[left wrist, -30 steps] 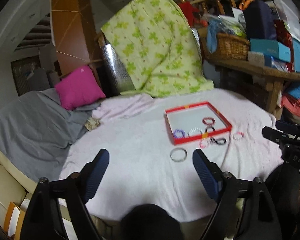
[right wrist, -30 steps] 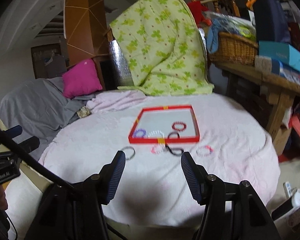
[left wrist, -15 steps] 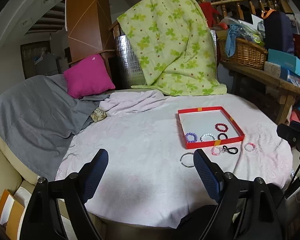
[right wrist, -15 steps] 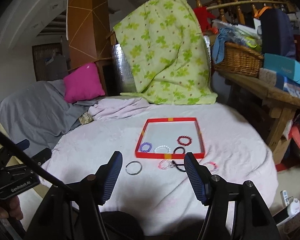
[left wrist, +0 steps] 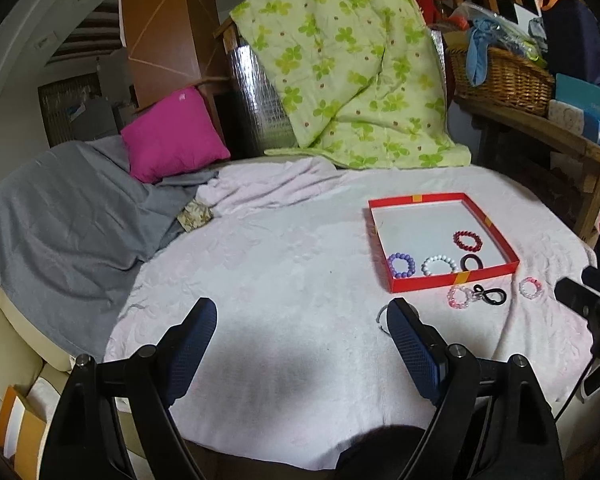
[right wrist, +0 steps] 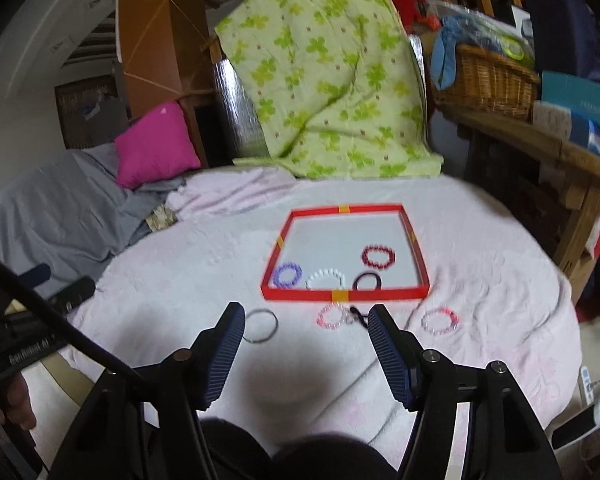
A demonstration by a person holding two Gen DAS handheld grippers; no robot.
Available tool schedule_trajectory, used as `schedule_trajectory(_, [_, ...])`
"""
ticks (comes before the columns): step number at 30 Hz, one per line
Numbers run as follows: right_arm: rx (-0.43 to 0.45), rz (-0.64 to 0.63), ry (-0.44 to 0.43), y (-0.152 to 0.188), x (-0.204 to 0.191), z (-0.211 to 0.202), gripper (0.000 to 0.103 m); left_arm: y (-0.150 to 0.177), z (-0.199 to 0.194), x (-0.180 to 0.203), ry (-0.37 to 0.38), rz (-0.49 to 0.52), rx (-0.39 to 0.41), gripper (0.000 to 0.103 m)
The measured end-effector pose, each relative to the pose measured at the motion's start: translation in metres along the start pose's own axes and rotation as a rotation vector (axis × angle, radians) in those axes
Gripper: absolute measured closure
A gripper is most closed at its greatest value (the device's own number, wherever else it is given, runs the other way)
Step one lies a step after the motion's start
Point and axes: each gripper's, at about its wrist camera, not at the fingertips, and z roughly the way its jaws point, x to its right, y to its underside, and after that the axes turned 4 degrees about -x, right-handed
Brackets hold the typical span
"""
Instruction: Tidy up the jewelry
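A red tray (left wrist: pixel 452 280) lies on the pale pink blanket and holds a purple bead bracelet (left wrist: pixel 401 265), a white one (left wrist: pixel 439 266), a black hair tie (left wrist: pixel 473 262) and a dark red bracelet (left wrist: pixel 467 241). In front of the tray lie a pink bracelet (right wrist: pixel 334 317), a black looped tie (left wrist: pixel 490 295), a pink-white bracelet (right wrist: pixel 440 320) and a silver bangle (right wrist: pixel 262 326). My left gripper (left wrist: pixel 300 308) hangs open and empty, left of the tray. My right gripper (right wrist: pixel 306 310) is open and empty, with its tips just short of the loose pieces in front of the tray (right wrist: pixel 300 294).
A grey sheet (left wrist: pixel 60 220) and a magenta pillow (left wrist: pixel 168 136) lie at the left. A green floral quilt (left wrist: pixel 352 72) hangs behind the bed. At the right is a wooden shelf (left wrist: pixel 540 128) with a wicker basket (left wrist: pixel 500 76) and boxes. The blanket's edge drops off on the near side.
Both grippers have come forward and lower over the blanket. The silver bangle now sits half behind the left gripper's right finger. The right jaws stand slightly wider.
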Motion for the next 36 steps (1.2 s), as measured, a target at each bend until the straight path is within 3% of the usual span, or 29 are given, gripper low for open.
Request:
schedule_trajectory(14, [-0.078, 0.077, 0.008, 0.017, 0.027, 0.052, 0.035, -0.003, 0.049, 0.019, -0.009, 0.027, -0.079, 0.016])
schedule_trajectory(36, [-0.097, 0.059, 0.032, 0.021, 0.018, 0.056, 0.035, 0.006, 0.053, 0.020, 0.032, 0.028, -0.096, 0.016])
